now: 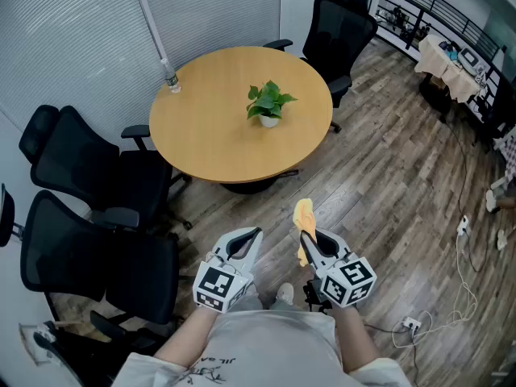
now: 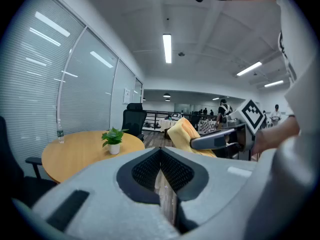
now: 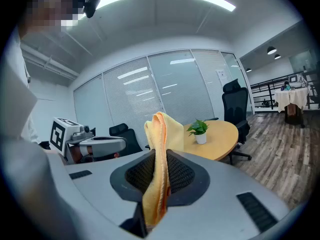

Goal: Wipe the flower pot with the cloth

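A small white flower pot [image 1: 268,121] with a green plant stands near the middle of a round wooden table [image 1: 210,143]. The pot [image 2: 114,148] also shows far ahead in the left gripper view and in the right gripper view [image 3: 201,138]. My right gripper [image 1: 306,234] is shut on a folded yellow cloth [image 1: 303,216], which sticks up between its jaws [image 3: 159,154]. My left gripper [image 1: 251,234] is shut with nothing in it. Both are held close to the person's body, well short of the table.
Black office chairs stand left of the table [image 1: 89,176] and behind it [image 1: 343,22]. A clear water bottle [image 1: 171,81] stands on the table's far left edge. Cables and a power strip [image 1: 411,324] lie on the wooden floor at the right.
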{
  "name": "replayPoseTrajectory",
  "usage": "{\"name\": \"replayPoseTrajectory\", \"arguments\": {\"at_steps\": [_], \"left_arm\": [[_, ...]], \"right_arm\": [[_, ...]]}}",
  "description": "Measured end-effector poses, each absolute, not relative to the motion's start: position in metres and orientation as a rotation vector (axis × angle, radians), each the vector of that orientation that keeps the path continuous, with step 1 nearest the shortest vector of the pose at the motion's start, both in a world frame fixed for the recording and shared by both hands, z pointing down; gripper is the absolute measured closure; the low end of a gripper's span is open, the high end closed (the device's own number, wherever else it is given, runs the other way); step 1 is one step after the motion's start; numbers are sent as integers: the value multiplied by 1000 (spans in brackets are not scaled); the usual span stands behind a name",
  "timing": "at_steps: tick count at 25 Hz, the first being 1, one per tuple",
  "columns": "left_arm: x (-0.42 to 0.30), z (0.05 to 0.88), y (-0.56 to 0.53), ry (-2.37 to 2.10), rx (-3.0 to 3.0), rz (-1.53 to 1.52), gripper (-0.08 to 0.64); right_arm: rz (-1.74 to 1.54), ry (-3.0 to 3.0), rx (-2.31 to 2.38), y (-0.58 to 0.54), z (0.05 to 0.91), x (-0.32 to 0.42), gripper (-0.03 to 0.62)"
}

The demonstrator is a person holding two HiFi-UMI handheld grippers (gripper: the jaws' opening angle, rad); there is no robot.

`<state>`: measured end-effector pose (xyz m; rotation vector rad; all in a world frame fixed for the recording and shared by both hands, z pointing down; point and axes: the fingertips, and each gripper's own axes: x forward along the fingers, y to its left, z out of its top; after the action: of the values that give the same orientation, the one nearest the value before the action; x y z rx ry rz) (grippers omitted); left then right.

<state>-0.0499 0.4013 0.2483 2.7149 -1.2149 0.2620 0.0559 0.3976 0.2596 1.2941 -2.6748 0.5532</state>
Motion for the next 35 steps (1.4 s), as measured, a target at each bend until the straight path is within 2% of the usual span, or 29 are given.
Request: {"name": "replayPoseTrajectory", "arguments": {"at_steps": [12,35], "left_arm": [[-74,248,385,-1194,2599,123,552],[-140,253,354,-1134,2645,131,552]], "right_arm": [[577,-2679,1323,393,261,55,534],[514,-2599,1429,360,268,18,532]]}}
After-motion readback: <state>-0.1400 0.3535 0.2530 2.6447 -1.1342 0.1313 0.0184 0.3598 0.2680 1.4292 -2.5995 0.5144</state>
